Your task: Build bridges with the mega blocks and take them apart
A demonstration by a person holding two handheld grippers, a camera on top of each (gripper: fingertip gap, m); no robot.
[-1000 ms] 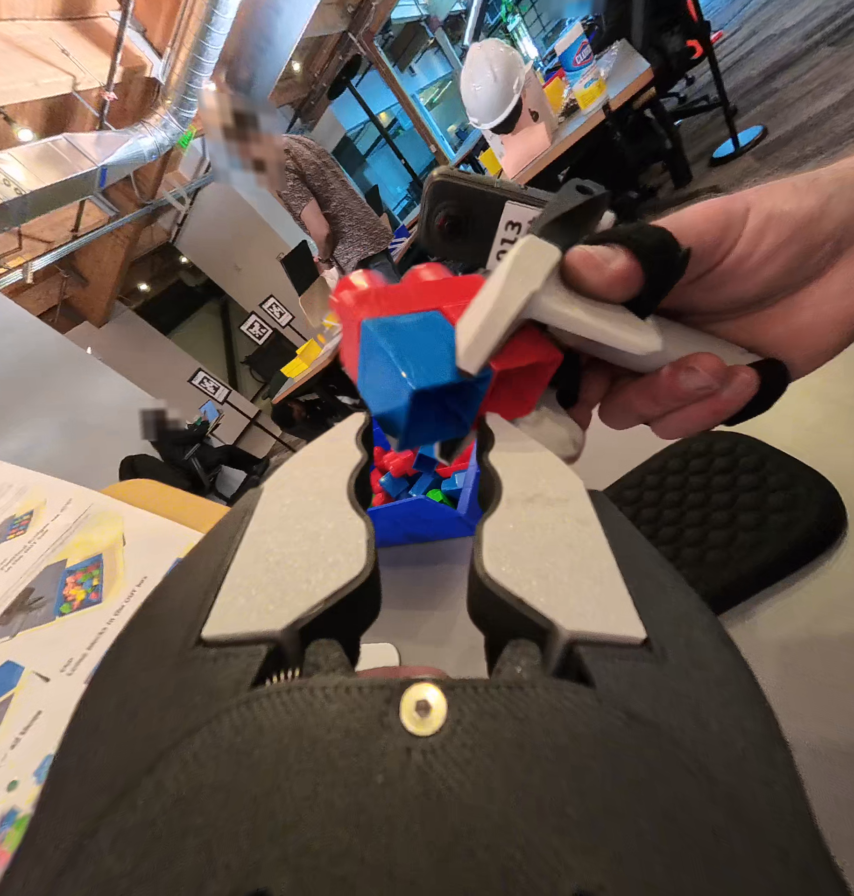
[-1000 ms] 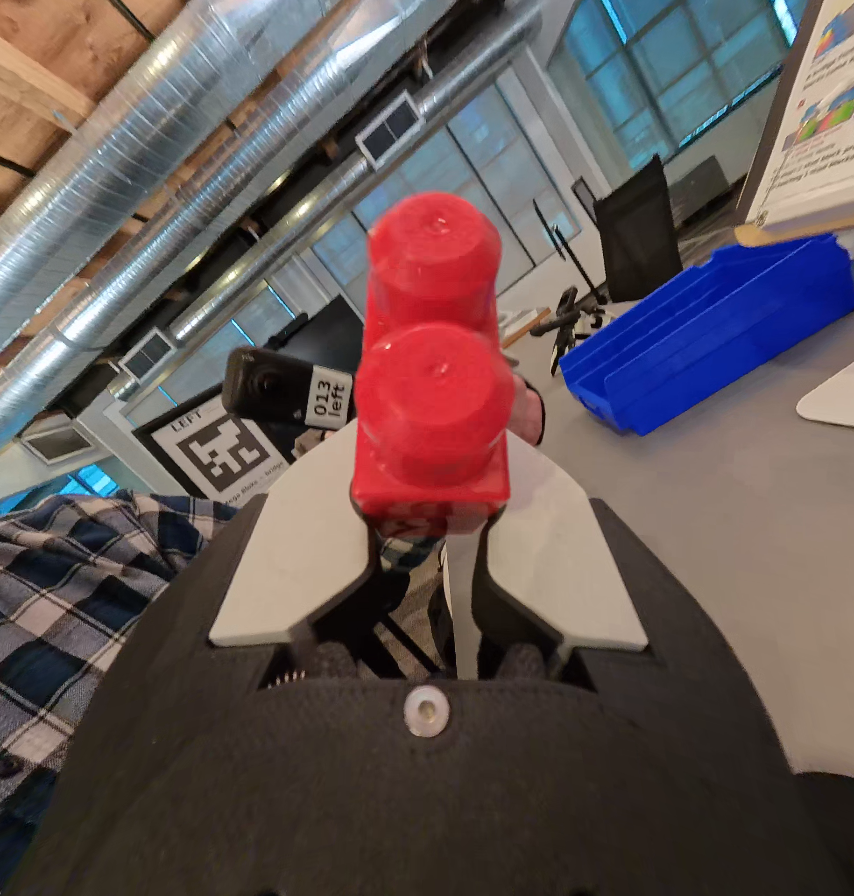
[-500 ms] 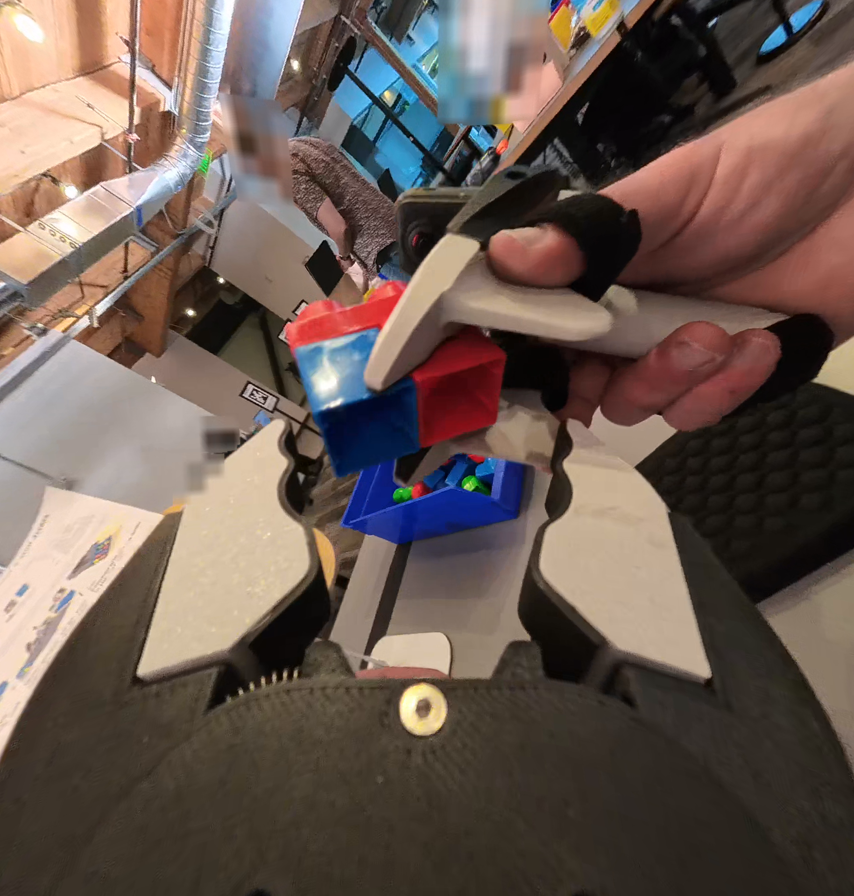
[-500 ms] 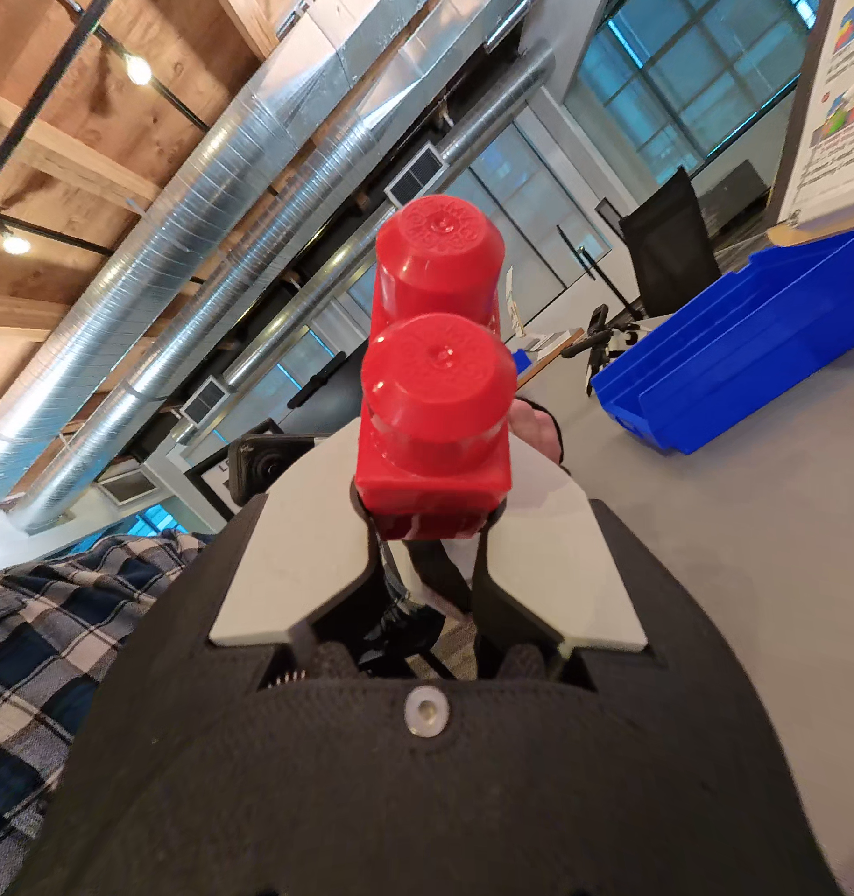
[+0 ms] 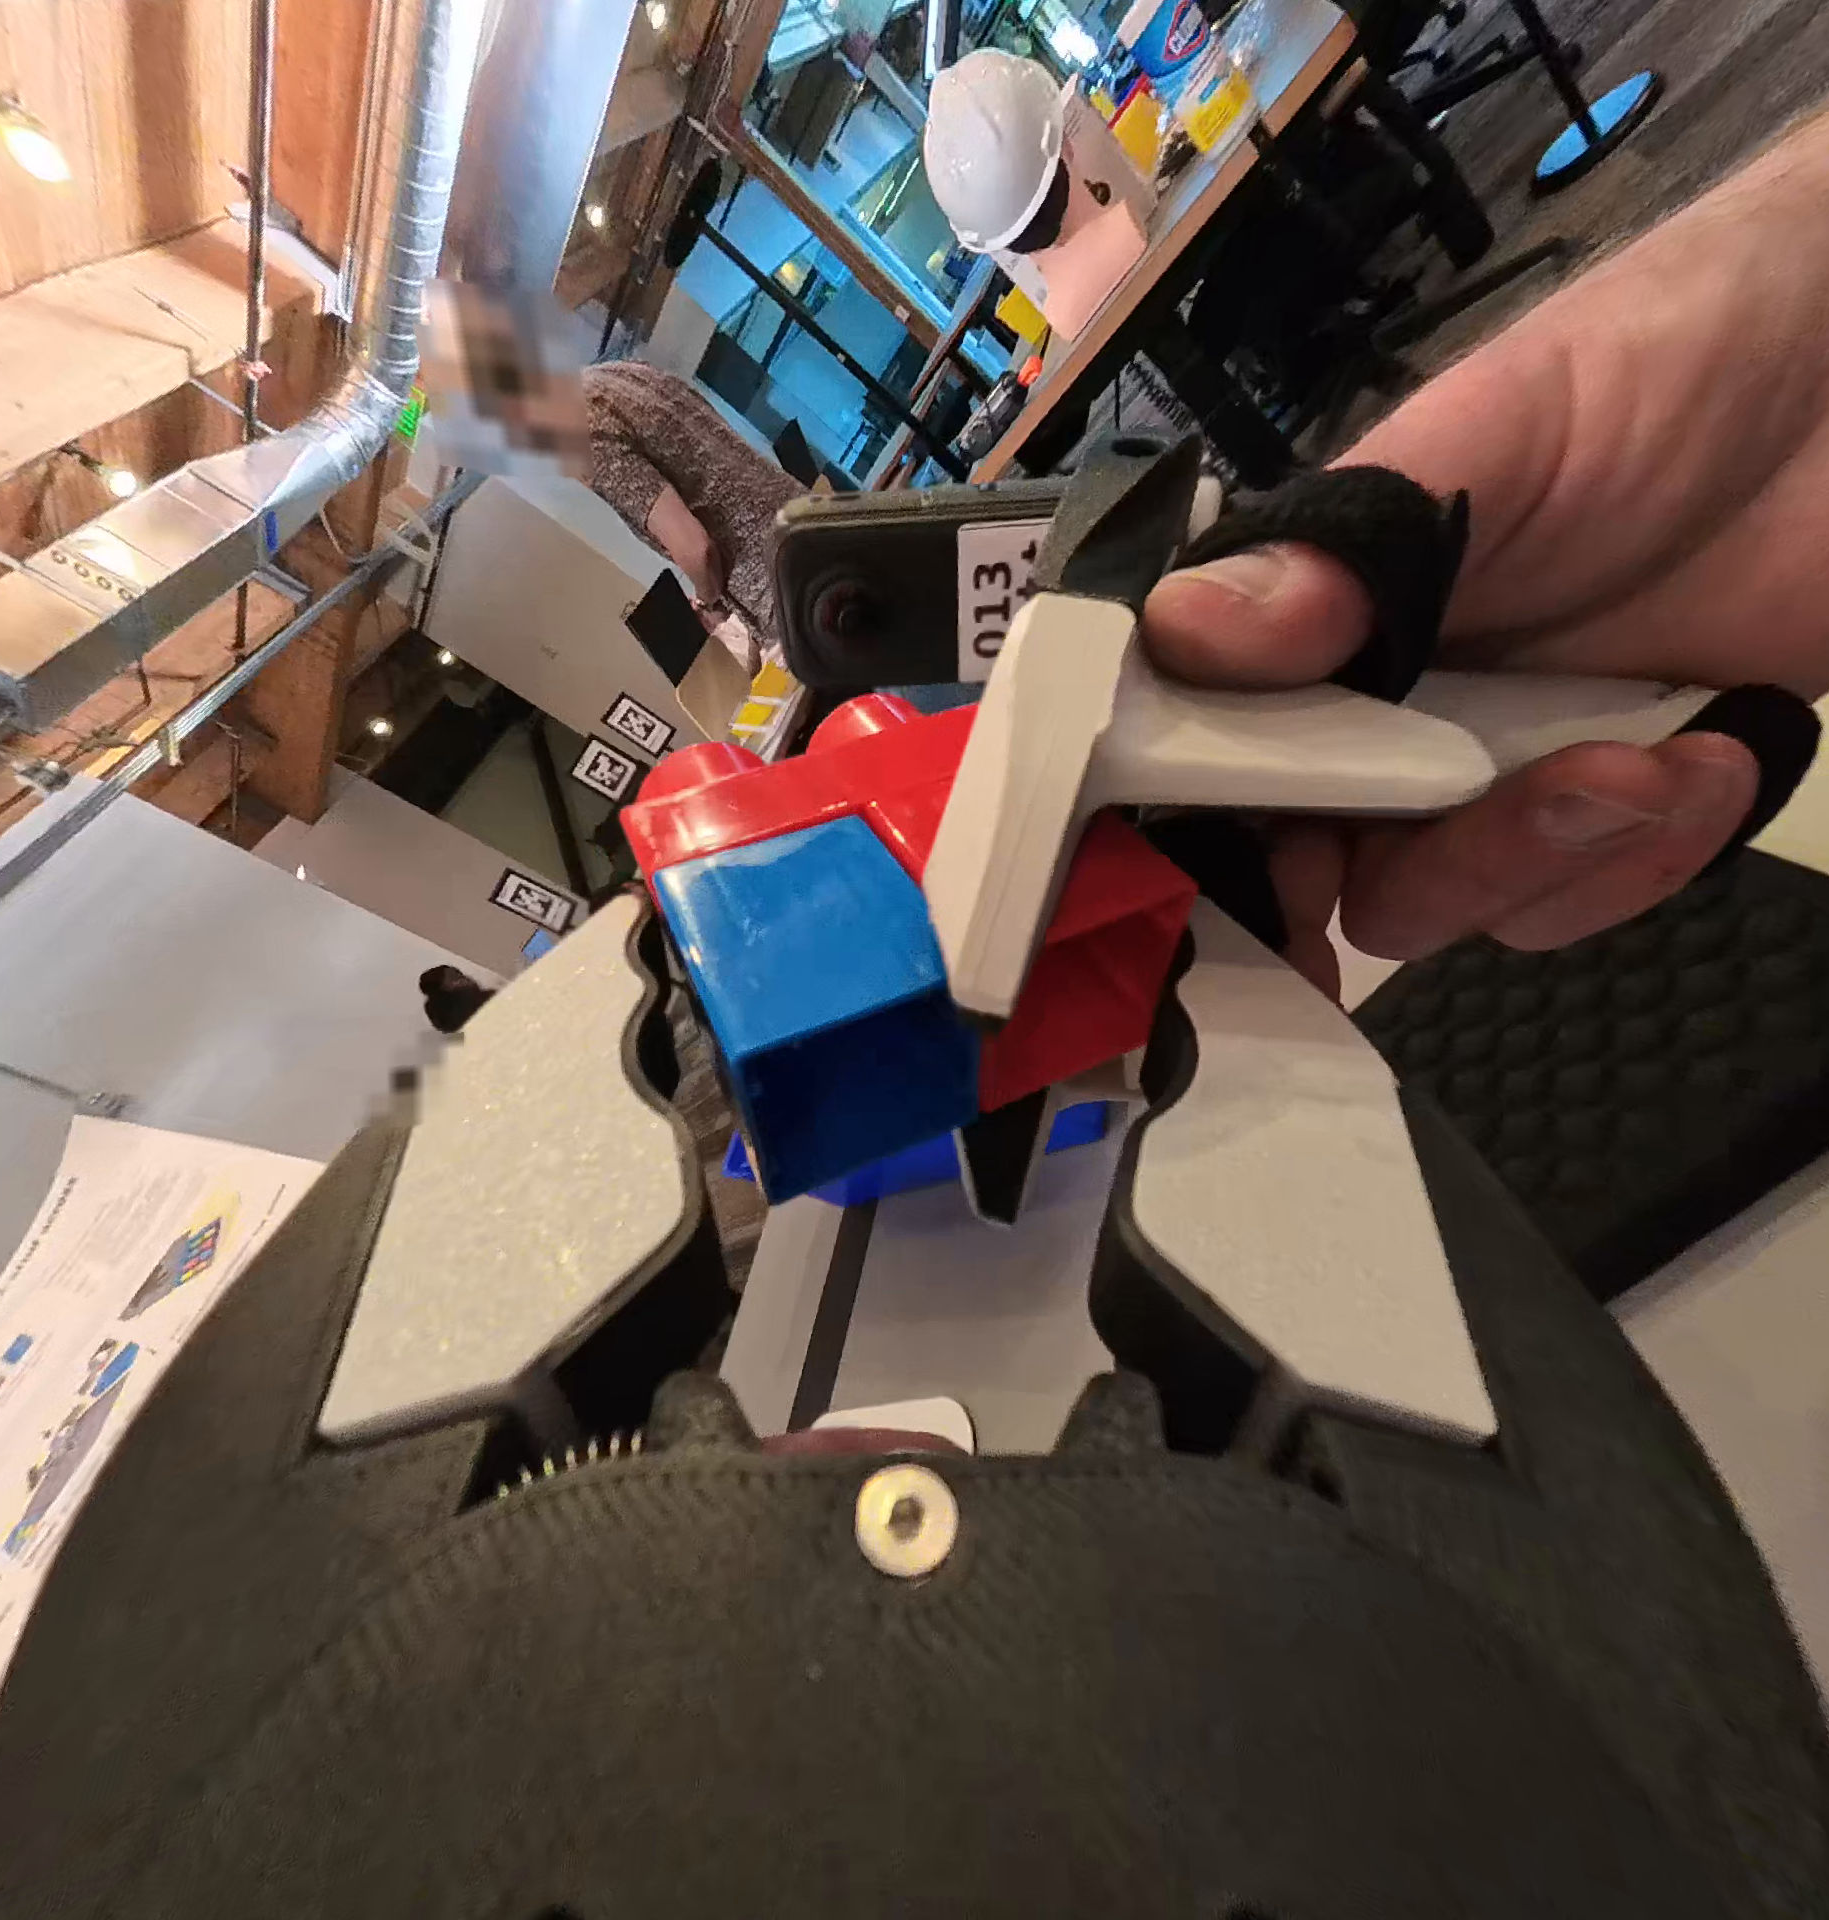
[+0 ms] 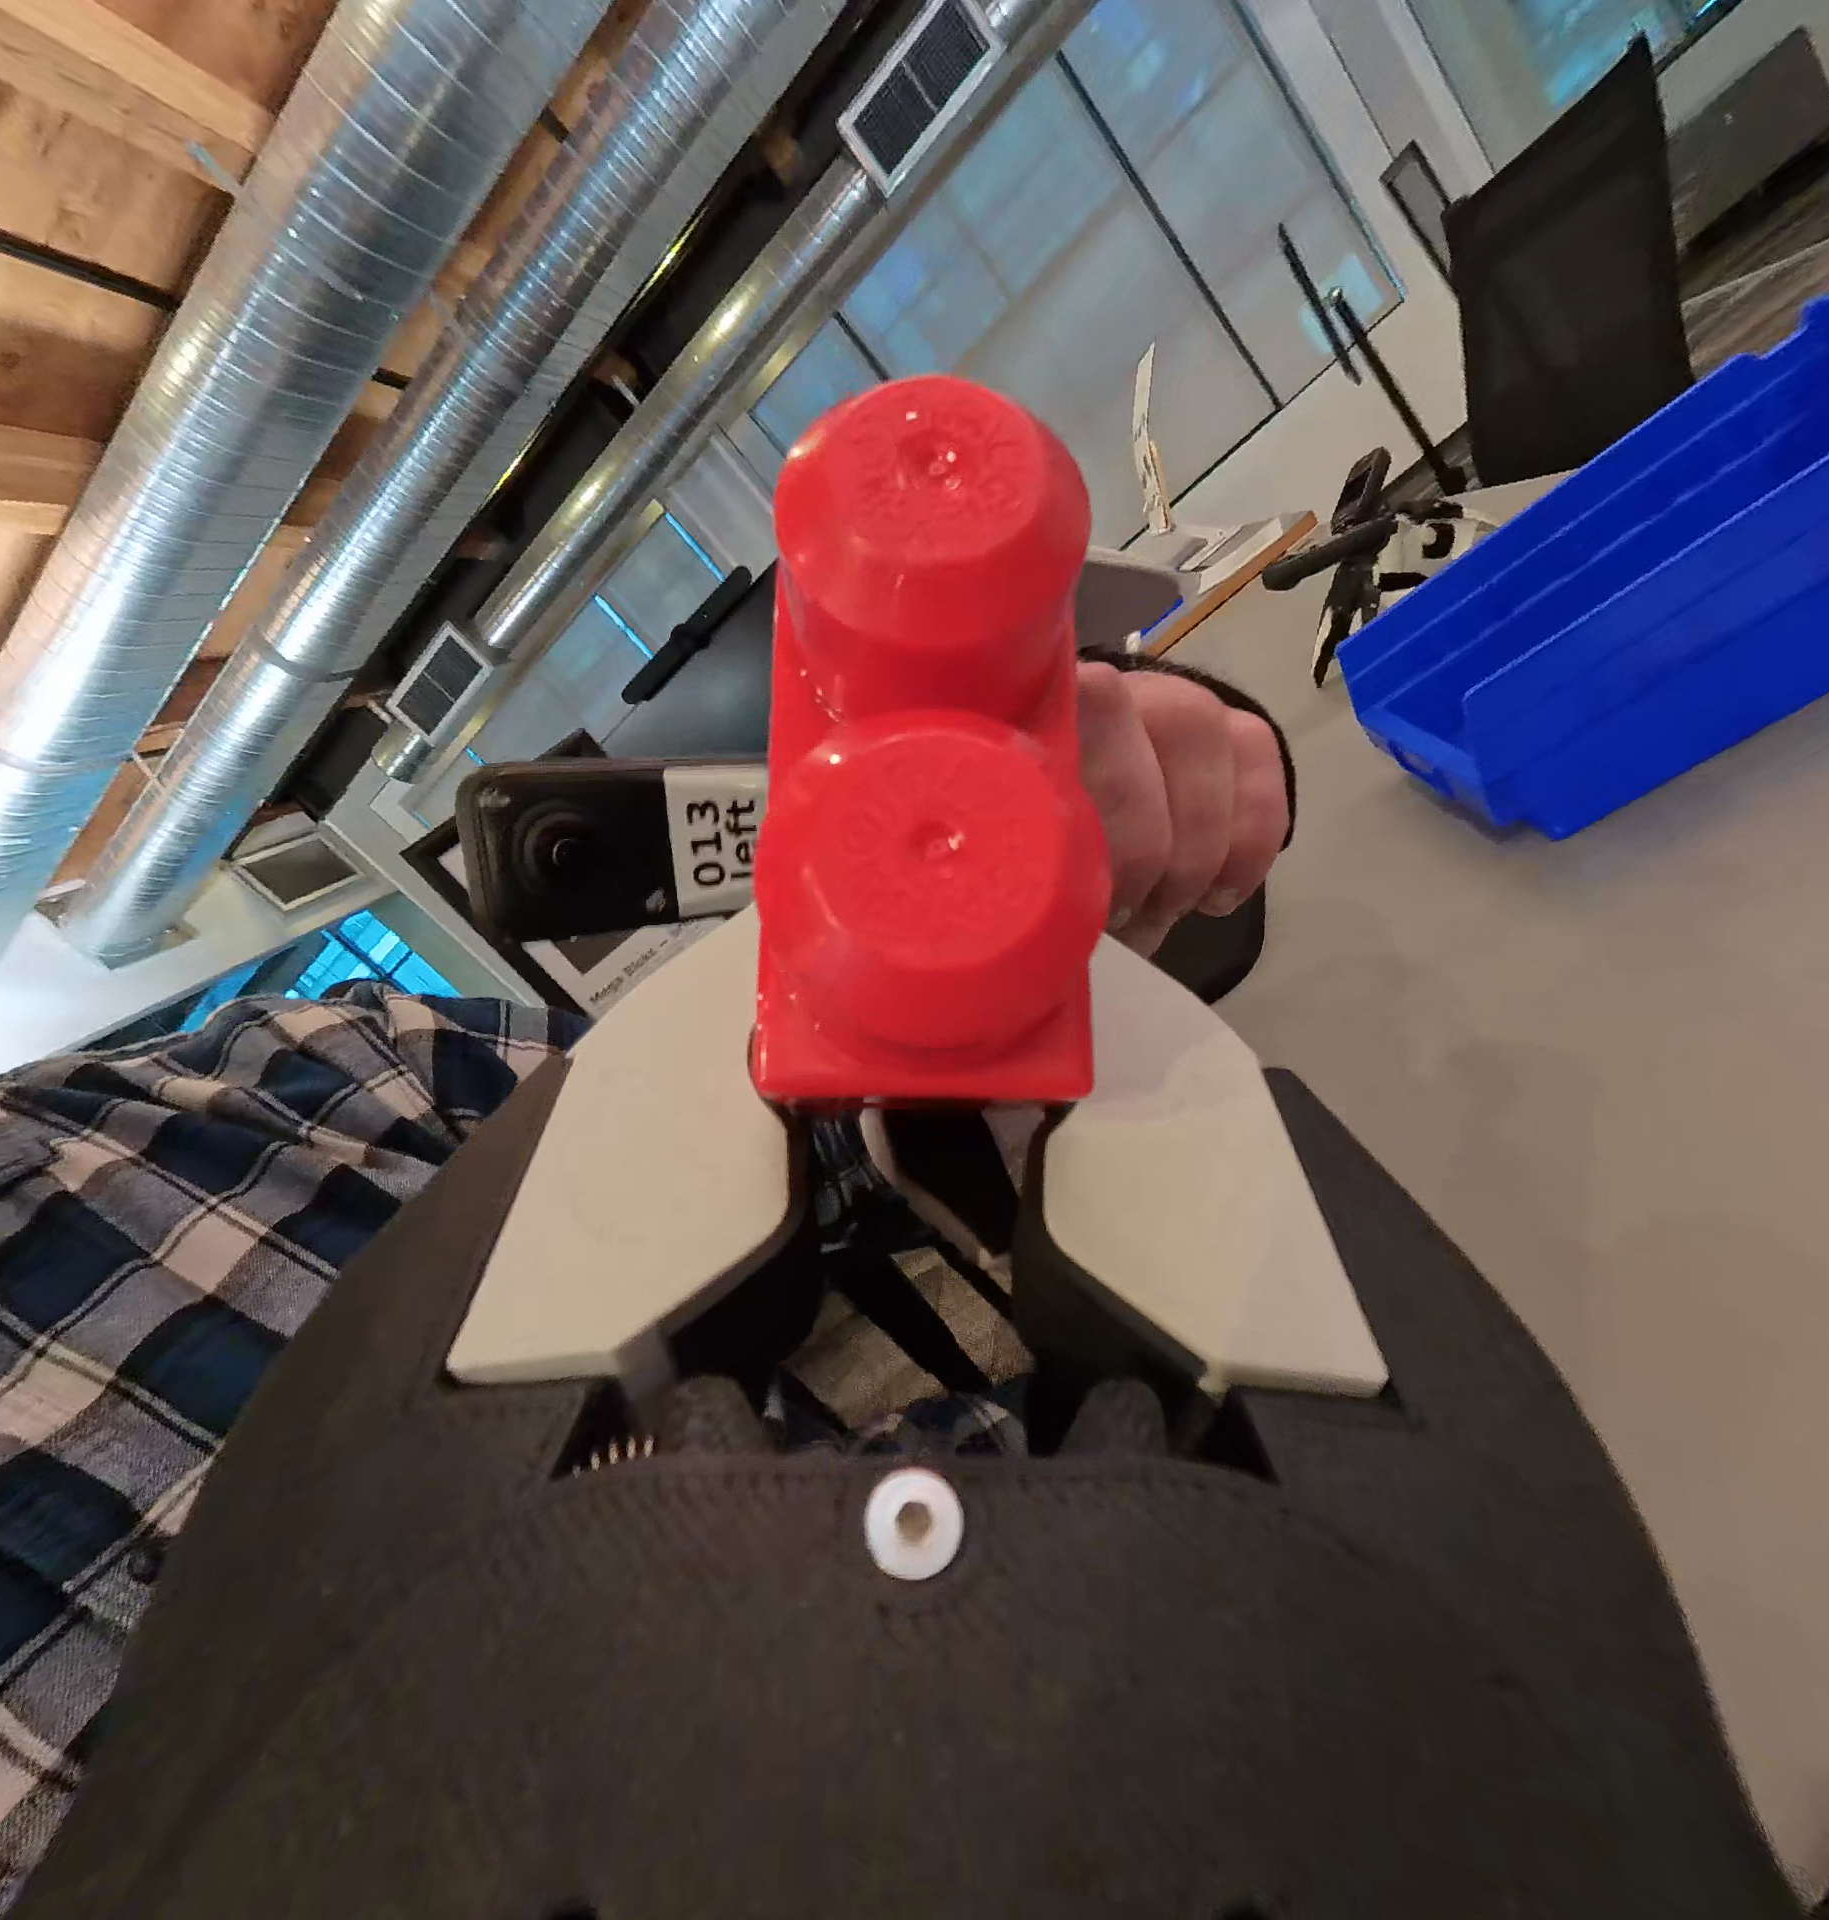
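In the left wrist view, my right gripper (image 5: 993,1081) is shut on a red block (image 5: 1086,966) with a blue block (image 5: 827,997) stuck to it, both held in the air. My left gripper (image 5: 905,935) is open, one finger on each side of the pair. Its left pad lies close beside the blue block and its right pad close beside the red one. In the right wrist view, my right gripper (image 6: 920,1049) clamps the red block (image 6: 931,727), whose two studs face the camera. The left gripper's camera body (image 6: 577,852) shows behind it, but its fingers are mostly hidden.
A blue bin (image 6: 1616,623) stands on the grey table (image 6: 1512,1091) at the right, and its edge shows below the blocks in the left wrist view (image 5: 868,1179). A black pad (image 5: 1616,1091) lies at the right and an instruction sheet (image 5: 79,1351) at the left. A person's plaid shirt (image 6: 162,1195) is close by. My hands' fingertips stand some 5 cm from each other.
My left gripper's jaws went from narrow to wide apart, then moved forward around the blue and red blocks. My right gripper kept its hold on the red block.
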